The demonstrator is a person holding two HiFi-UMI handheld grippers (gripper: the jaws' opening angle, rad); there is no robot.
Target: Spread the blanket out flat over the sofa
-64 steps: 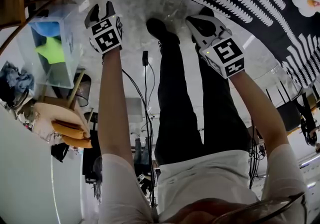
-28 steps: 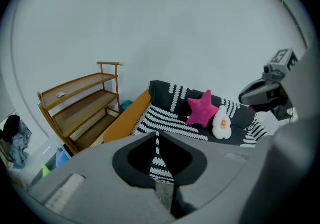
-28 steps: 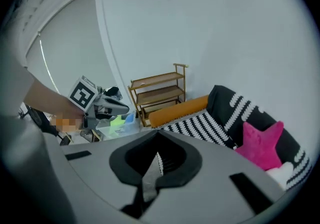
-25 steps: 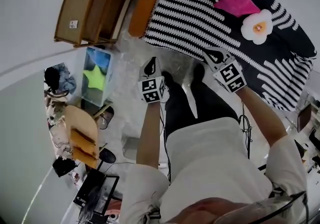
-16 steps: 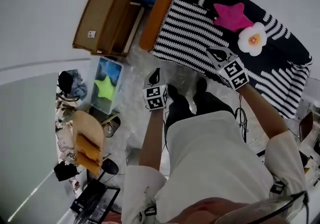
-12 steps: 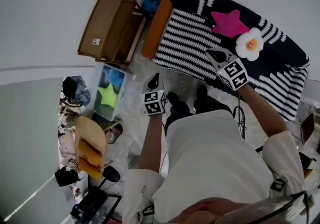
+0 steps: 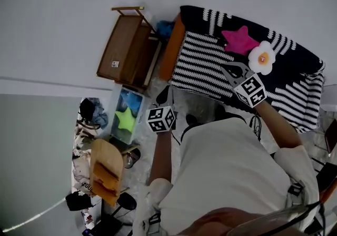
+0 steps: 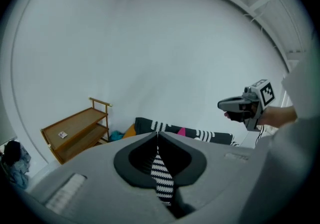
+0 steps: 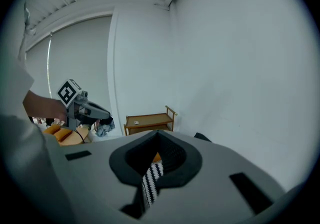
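The black-and-white striped blanket (image 7: 205, 66) lies spread over the sofa (image 7: 172, 53), with a pink star cushion (image 7: 239, 40) and a flower cushion (image 7: 261, 57) on top. Both grippers hang in the air in front of the sofa, holding nothing. My left gripper (image 7: 164, 94) is shut, off the sofa's near left corner. My right gripper (image 7: 231, 71) is shut too, raised before the blanket's front. In the left gripper view the shut gripper (image 8: 158, 133) faces the blanket (image 8: 200, 134), with the right gripper (image 8: 240, 105) at the right. The right gripper view shows that gripper (image 9: 158, 132) shut.
A wooden shelf unit (image 7: 129, 53) stands left of the sofa against the wall. A clear box with a green star toy (image 7: 126, 116) sits on the floor nearby. A wooden chair (image 7: 105, 169) and clutter are further back left. Cables trail by the person's feet.
The head view has risen and pulled back, taking in the whole sofa. Both grippers have drawn away from the blanket's front edge, the left one down and left over the floor.
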